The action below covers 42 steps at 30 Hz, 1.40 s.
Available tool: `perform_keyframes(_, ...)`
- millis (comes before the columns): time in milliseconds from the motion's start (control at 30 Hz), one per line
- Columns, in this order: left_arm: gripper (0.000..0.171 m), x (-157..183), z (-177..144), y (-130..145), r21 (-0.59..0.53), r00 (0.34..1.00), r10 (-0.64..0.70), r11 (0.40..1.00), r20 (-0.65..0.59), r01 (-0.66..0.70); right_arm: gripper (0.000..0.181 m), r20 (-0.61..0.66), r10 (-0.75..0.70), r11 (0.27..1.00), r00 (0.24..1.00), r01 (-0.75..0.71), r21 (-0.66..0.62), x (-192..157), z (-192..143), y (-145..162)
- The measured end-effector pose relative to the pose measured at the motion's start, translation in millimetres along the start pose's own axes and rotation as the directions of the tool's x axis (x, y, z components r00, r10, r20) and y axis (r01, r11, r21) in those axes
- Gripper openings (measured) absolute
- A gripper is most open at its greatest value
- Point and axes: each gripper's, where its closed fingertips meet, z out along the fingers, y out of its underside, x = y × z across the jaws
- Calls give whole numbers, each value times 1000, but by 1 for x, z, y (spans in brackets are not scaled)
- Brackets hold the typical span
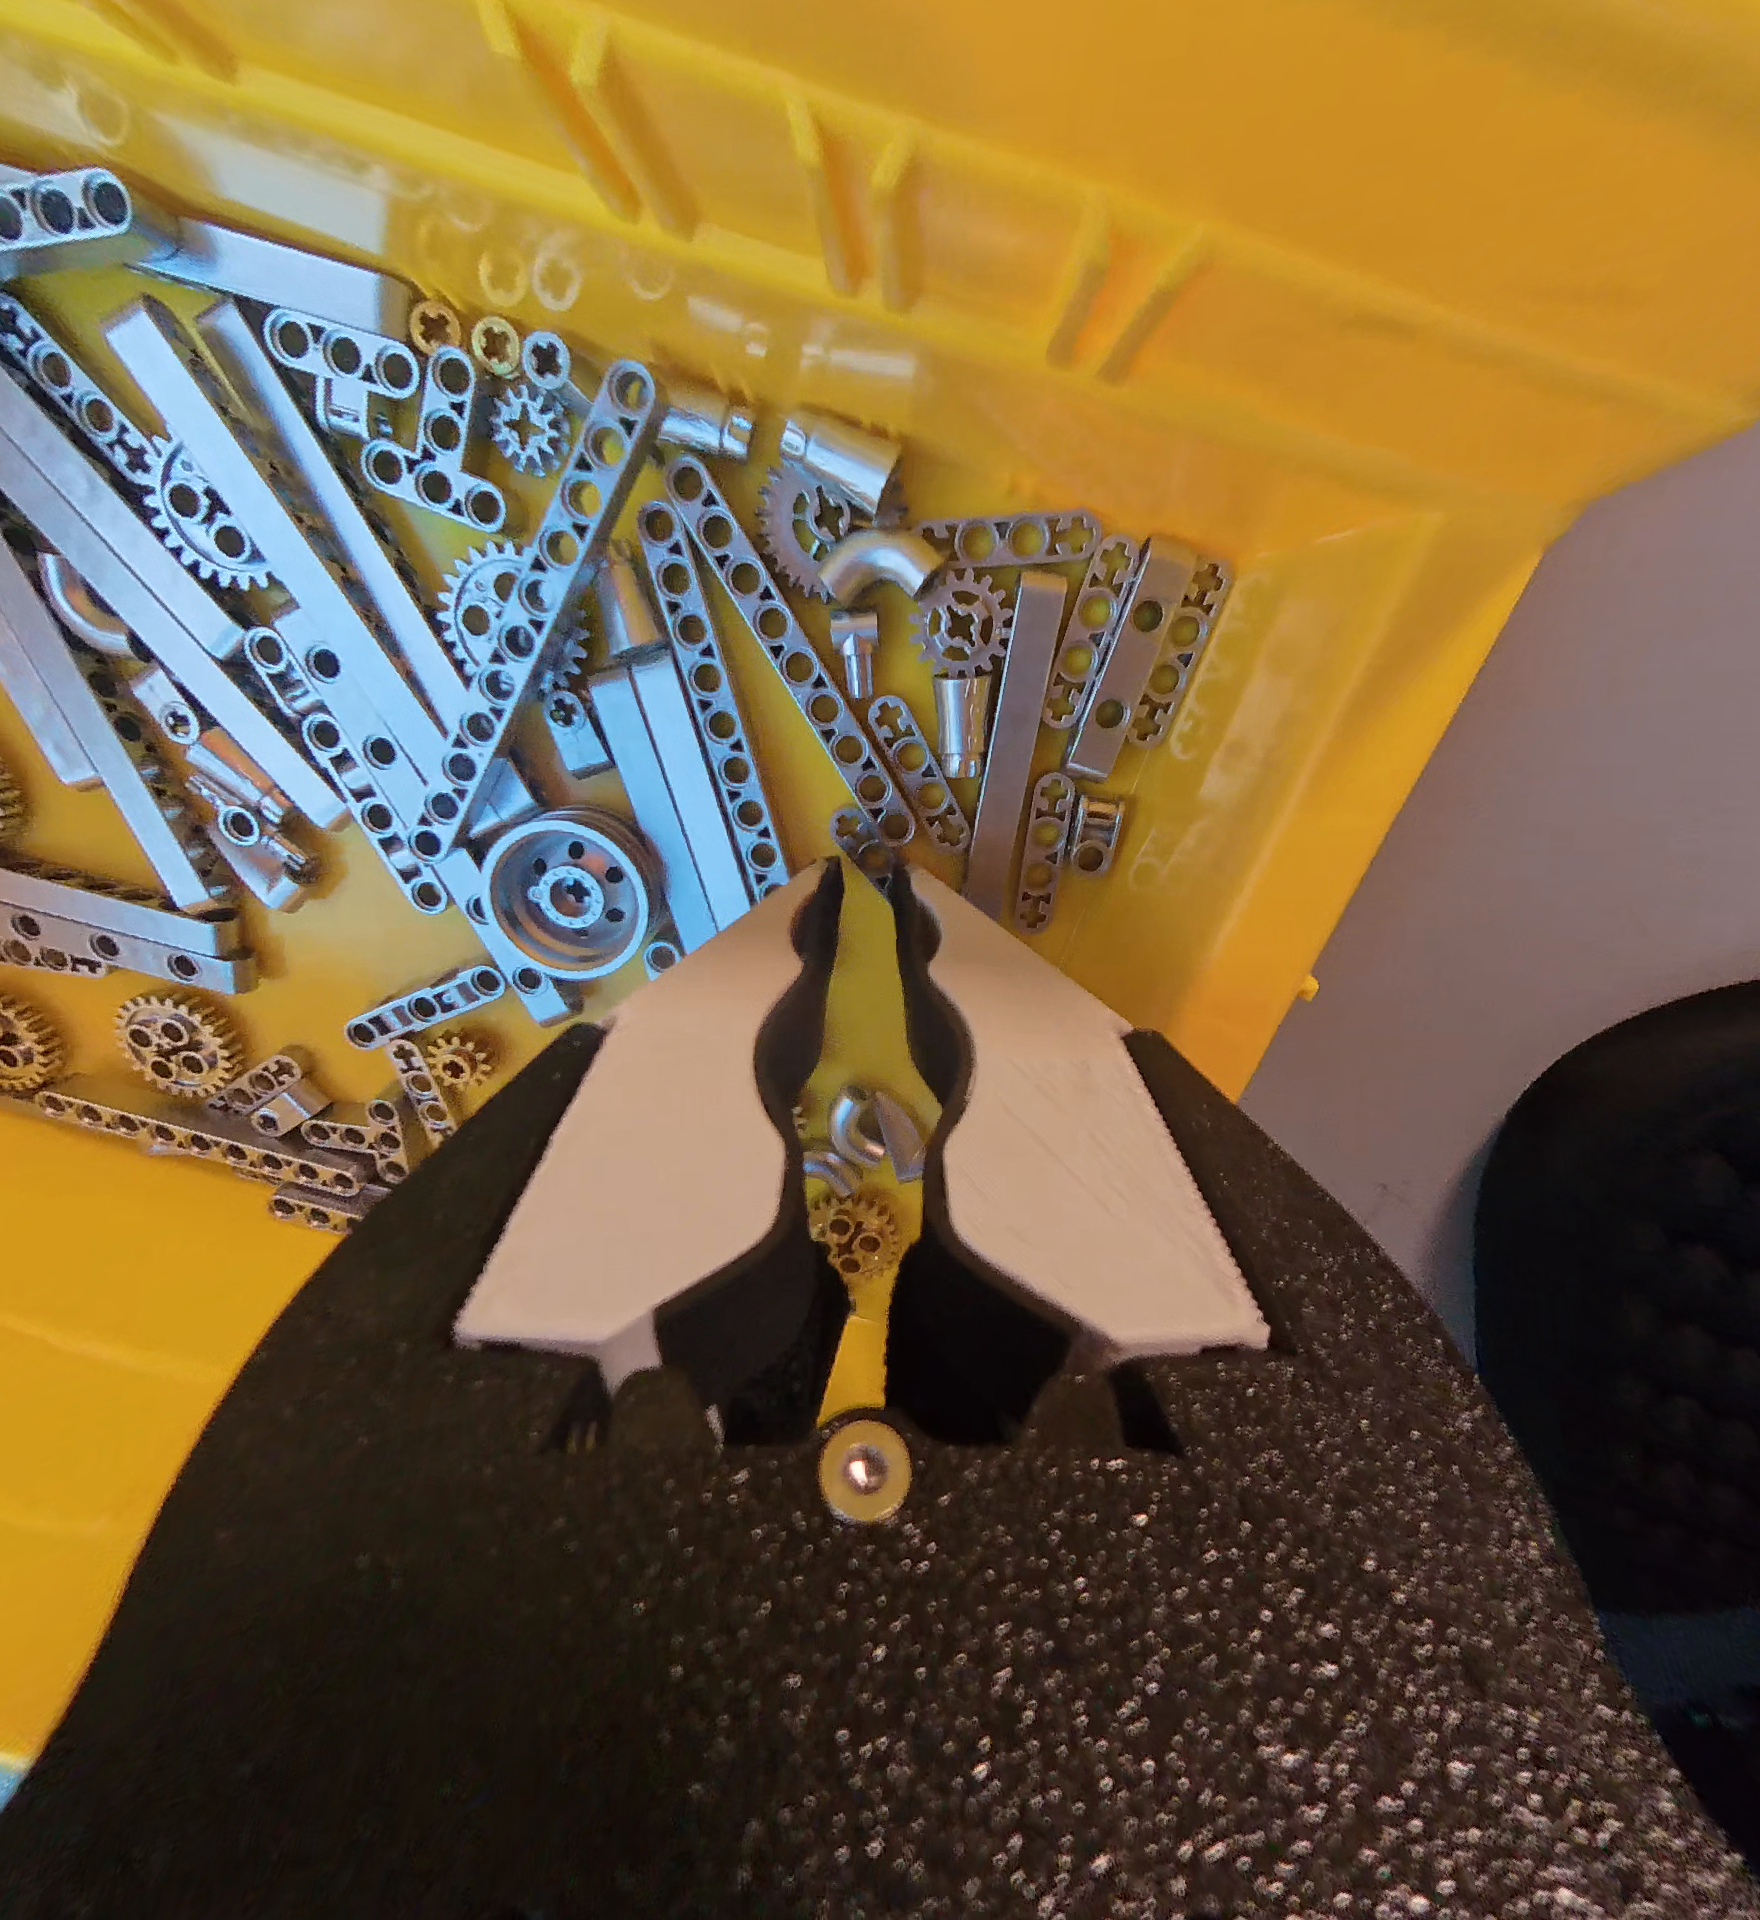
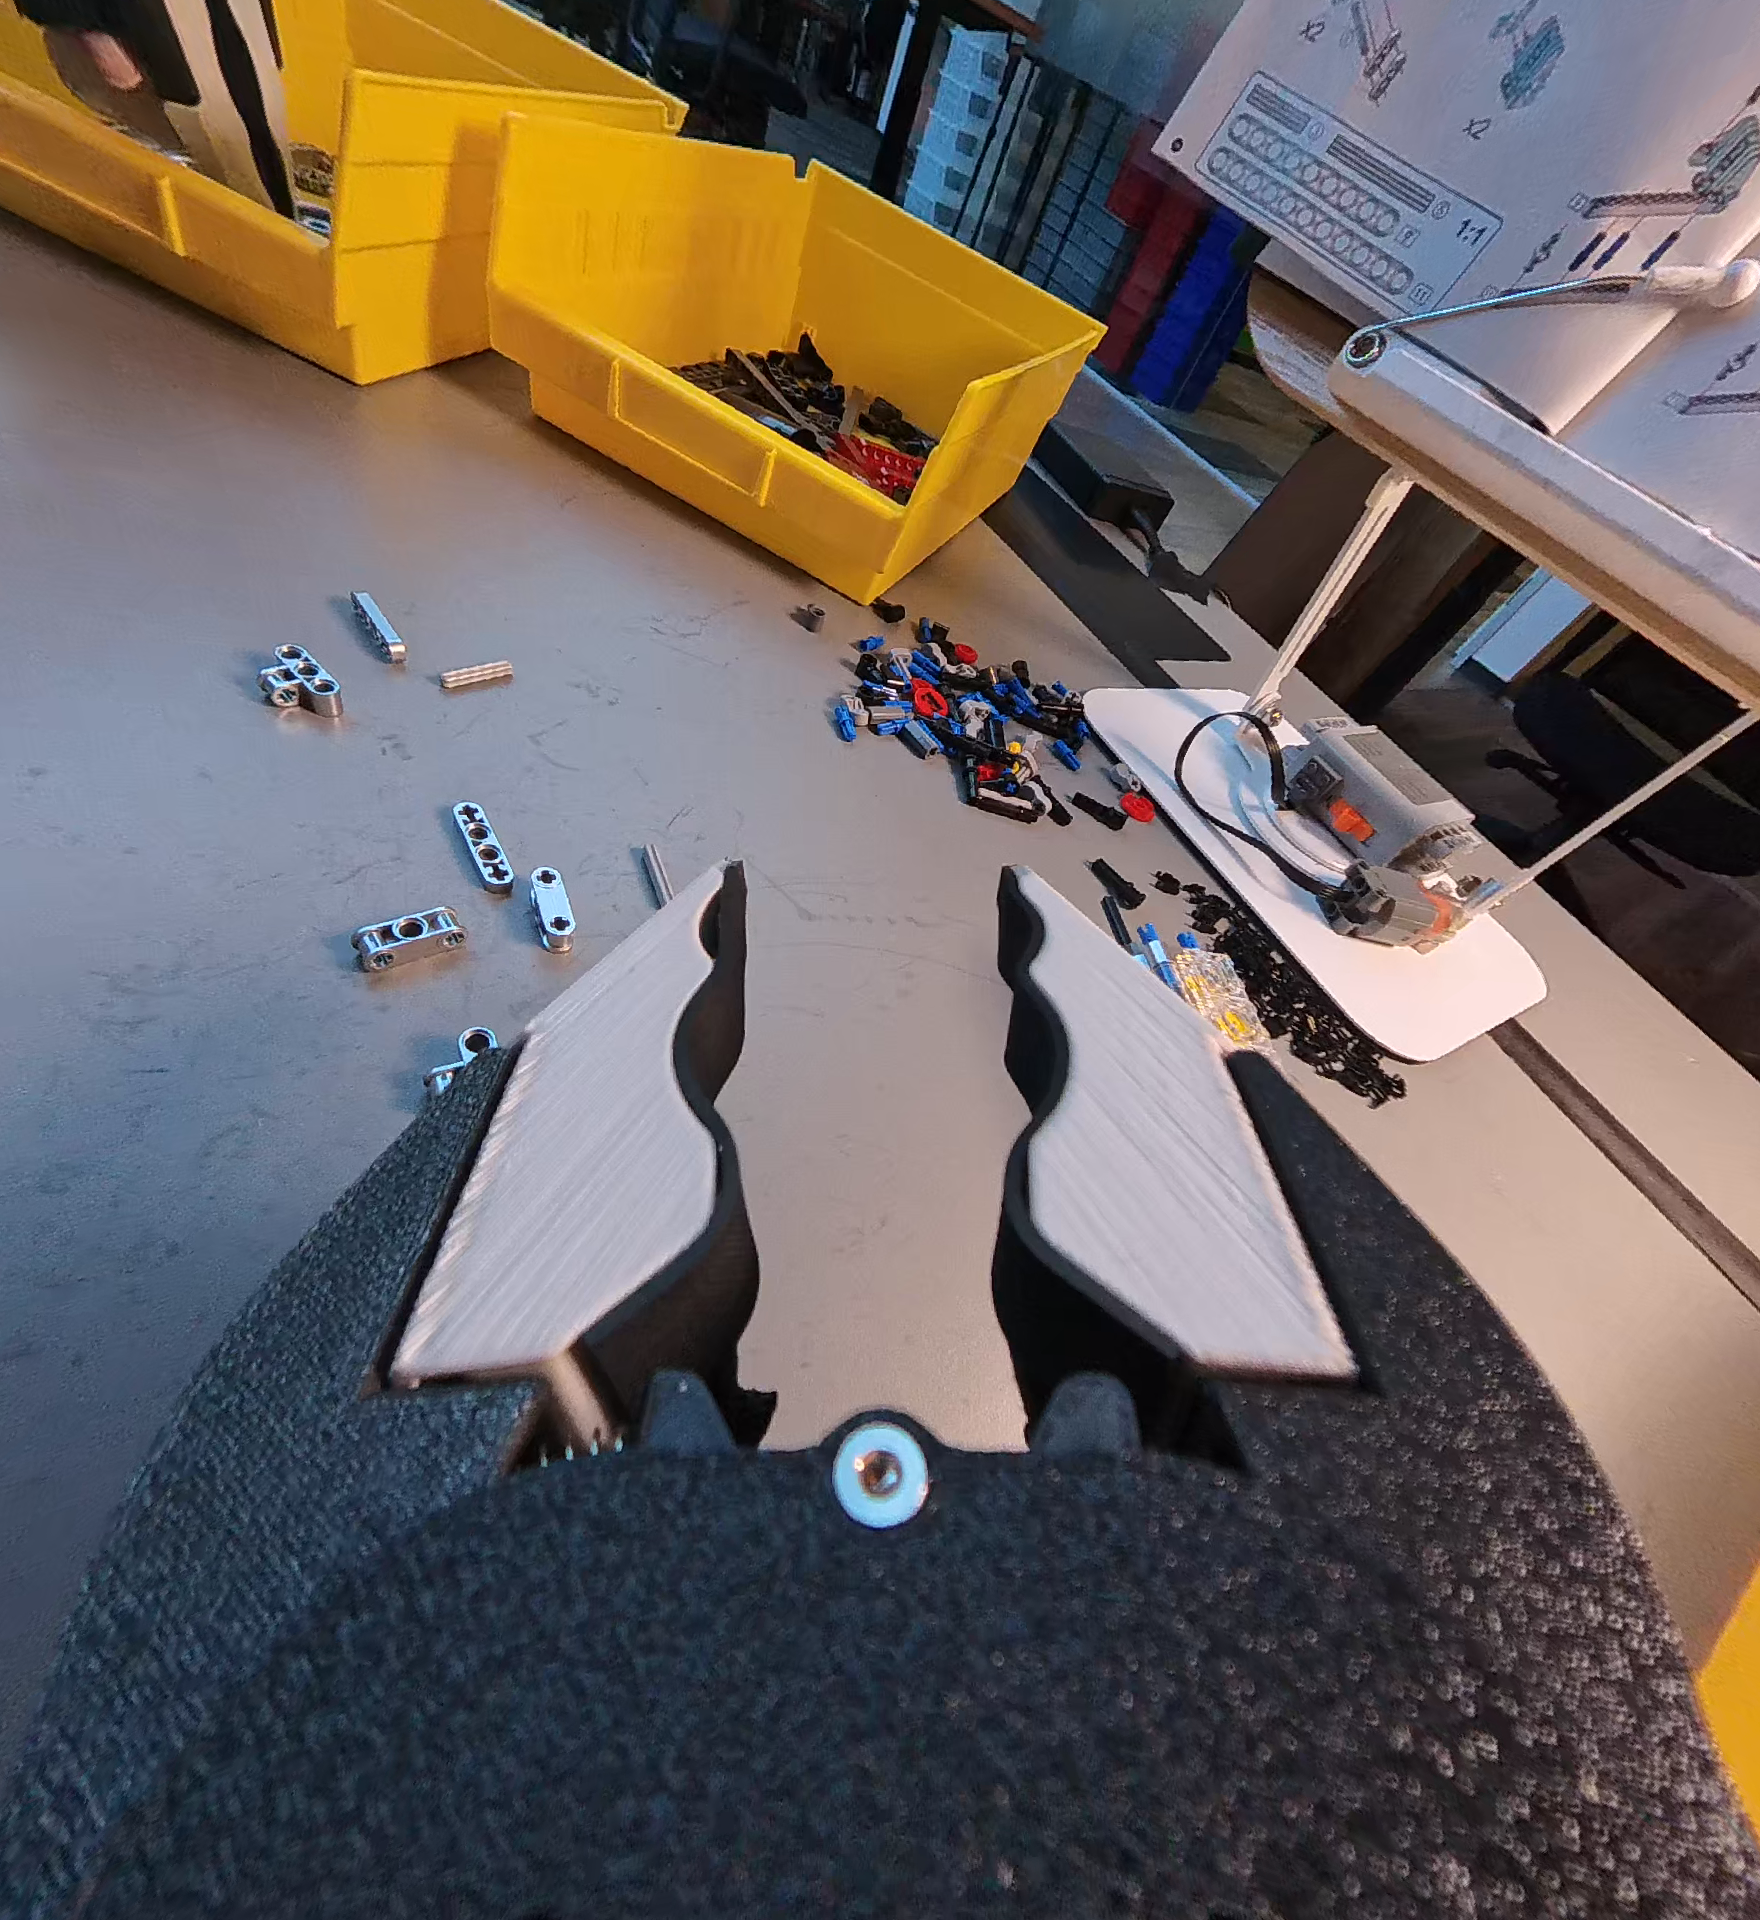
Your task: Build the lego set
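Both pictures are bright, with warm indoor light. In the left wrist view the far yellow bin wall (image 1: 1063, 208) is blurred and smeared, while the grey parts (image 1: 543, 623) are rather sharp and shine with small highlights. In the right wrist view the desk (image 2: 180, 1039) shows soft glare and only weak shadows. The wide lens bends straight lines near the edges, and the near gripper bodies look grainy.
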Motion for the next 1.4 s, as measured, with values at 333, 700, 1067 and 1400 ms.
perform_keyframes(333,12,8,0,3,-10,995,-77,997,-66,77,47,2,-1,1000,1000,1,-1,0,0,0)
perform_keyframes(700,8,-6,0,4,-30,998,-61,998,35,62,46,4,-6,1000,1000,6,-1,-1,0,0)
perform_keyframes(1067,18,4,-5,1,21,997,-68,997,-41,69,46,6,-9,1000,1000,9,-6,-2,0,1)
perform_keyframes(1400,25,5,-5,10,-43,997,-65,997,-38,63,46,3,-6,1000,1000,6,-4,-1,0,1)
